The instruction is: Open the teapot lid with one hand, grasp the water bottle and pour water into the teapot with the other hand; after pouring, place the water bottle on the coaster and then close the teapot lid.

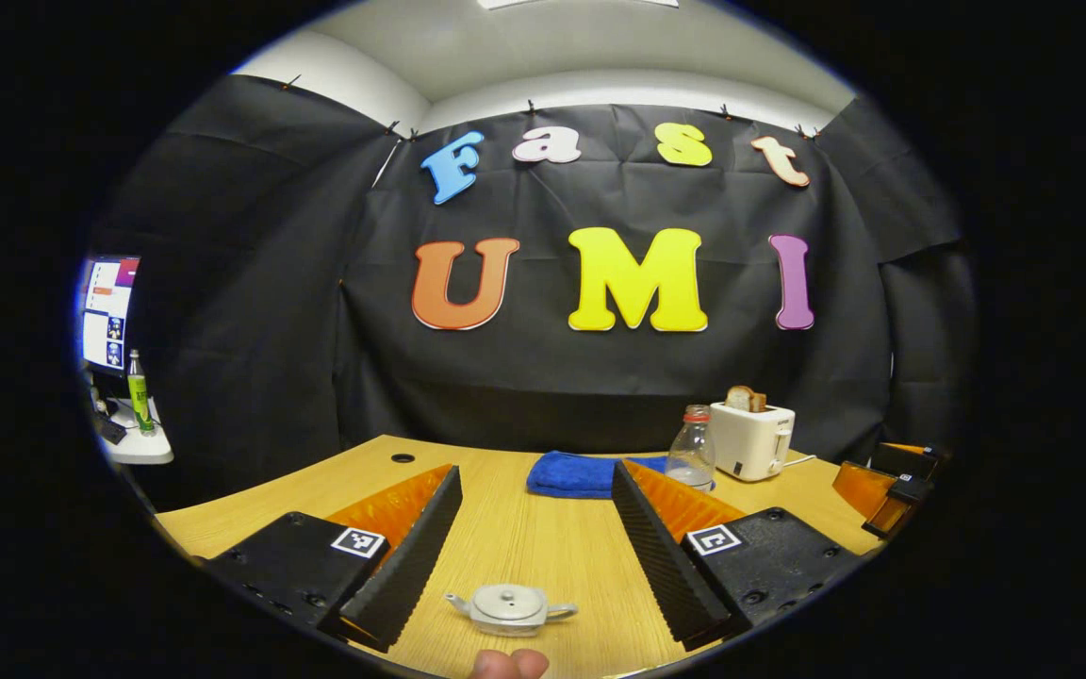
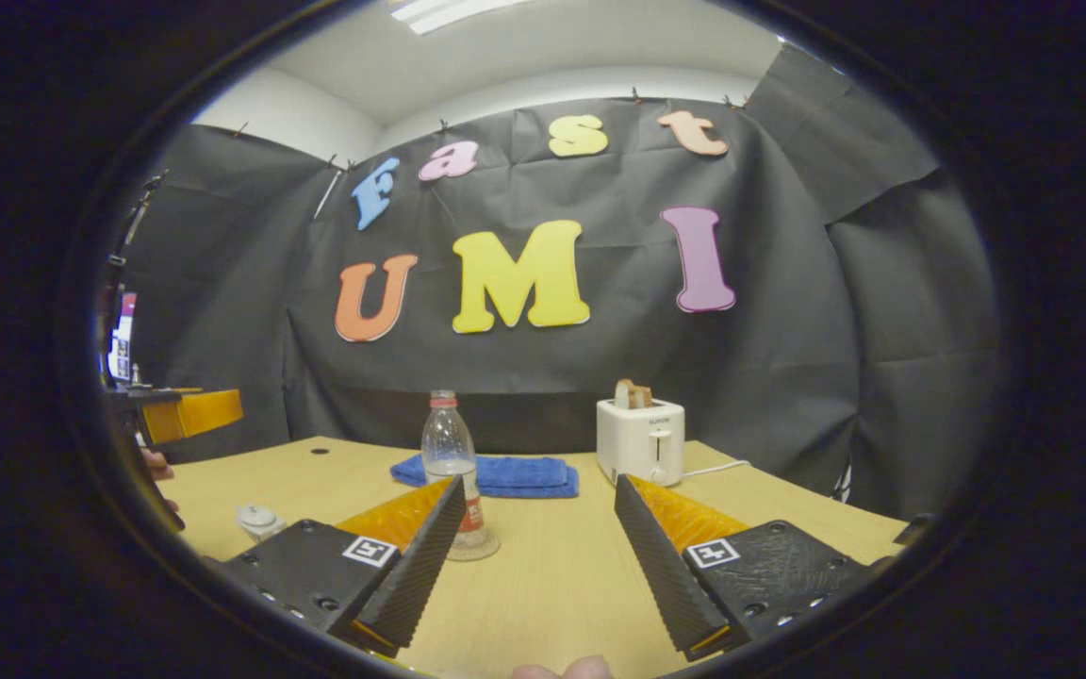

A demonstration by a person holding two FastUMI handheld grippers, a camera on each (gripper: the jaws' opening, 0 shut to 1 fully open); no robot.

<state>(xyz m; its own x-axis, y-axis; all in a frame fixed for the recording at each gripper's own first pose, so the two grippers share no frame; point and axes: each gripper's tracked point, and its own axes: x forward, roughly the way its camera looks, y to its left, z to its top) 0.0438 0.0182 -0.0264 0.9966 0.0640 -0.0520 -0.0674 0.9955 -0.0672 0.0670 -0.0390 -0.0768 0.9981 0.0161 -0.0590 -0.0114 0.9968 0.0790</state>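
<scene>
We saw the table (image 1: 524, 528) carrying a toaster (image 2: 640, 438) at the back, a folded blue towel (image 1: 576, 471) beside it and the bottle (image 2: 450, 471) standing upright, long axis vertical, cap up, on a clear coaster (image 2: 479, 549) just in front of the towel. The left gripper (image 1: 535, 538) and the right gripper (image 2: 540, 542) both hung above the table with fingers spread wide and nothing between them. Smallest, the teapot (image 1: 510, 606) sat near the front edge between the left gripper's fingers, lid (image 1: 508, 596) on, its spout-to-handle axis lying across that view, spout to the left.
</scene>
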